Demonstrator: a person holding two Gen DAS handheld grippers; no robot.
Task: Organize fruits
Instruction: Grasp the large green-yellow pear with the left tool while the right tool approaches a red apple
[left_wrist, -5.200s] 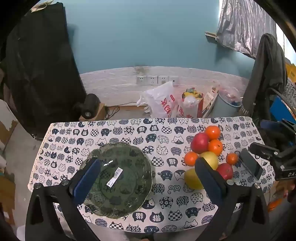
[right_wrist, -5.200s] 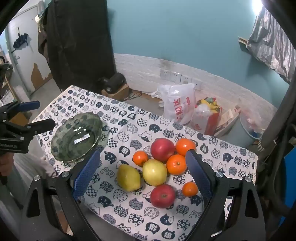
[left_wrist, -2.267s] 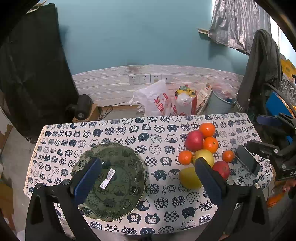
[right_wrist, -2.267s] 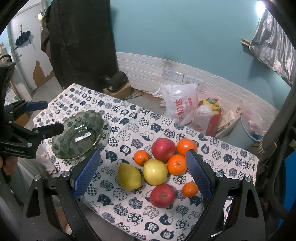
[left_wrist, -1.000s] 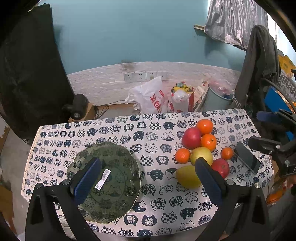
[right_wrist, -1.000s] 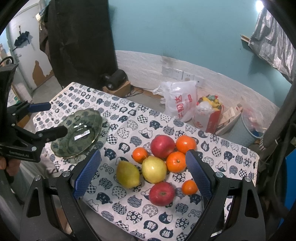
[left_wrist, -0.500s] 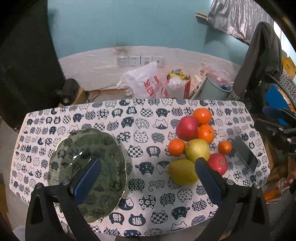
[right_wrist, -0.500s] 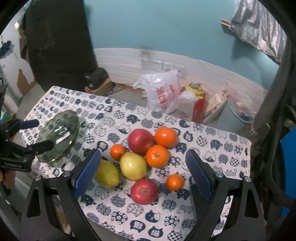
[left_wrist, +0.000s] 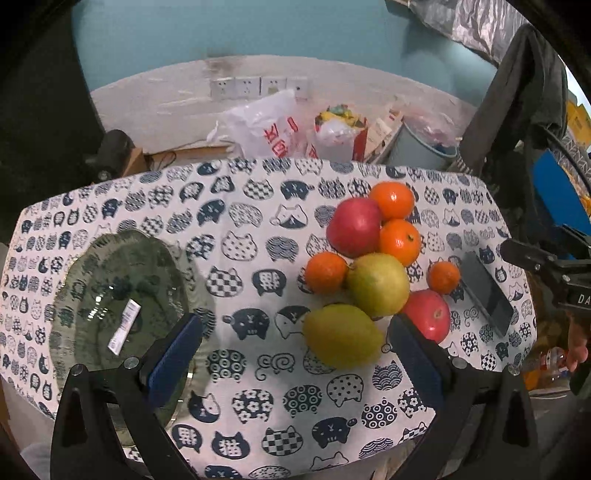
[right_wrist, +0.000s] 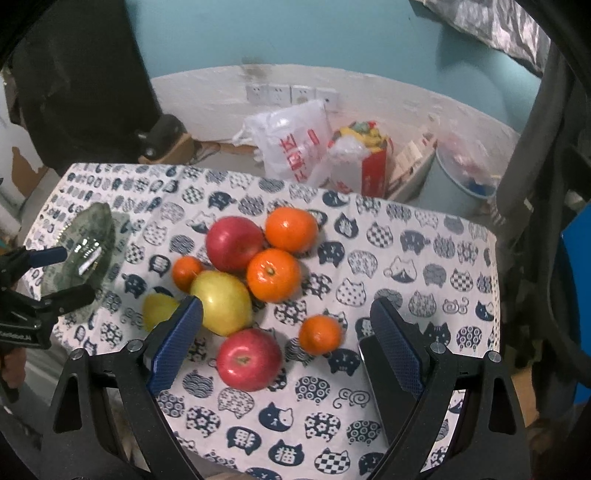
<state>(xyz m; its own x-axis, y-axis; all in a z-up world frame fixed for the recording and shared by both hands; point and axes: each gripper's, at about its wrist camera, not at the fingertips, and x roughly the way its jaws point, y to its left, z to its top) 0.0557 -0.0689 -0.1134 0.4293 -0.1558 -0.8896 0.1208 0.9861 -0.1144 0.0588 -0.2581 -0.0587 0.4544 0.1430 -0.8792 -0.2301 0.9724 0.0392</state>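
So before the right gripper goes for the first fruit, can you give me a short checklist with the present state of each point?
1. Right gripper open and empty: ok.
2. Left gripper open and empty: ok.
3. Plate holds no fruit, only a label: ok.
4. Near apple lies between the right fingers, with nothing on top of it: ok.
5. Phone lies apart from the near apple; it seems to be out of the way: ok.
6. Near apple apart from the pear behind it: cannot tell, they look very close.
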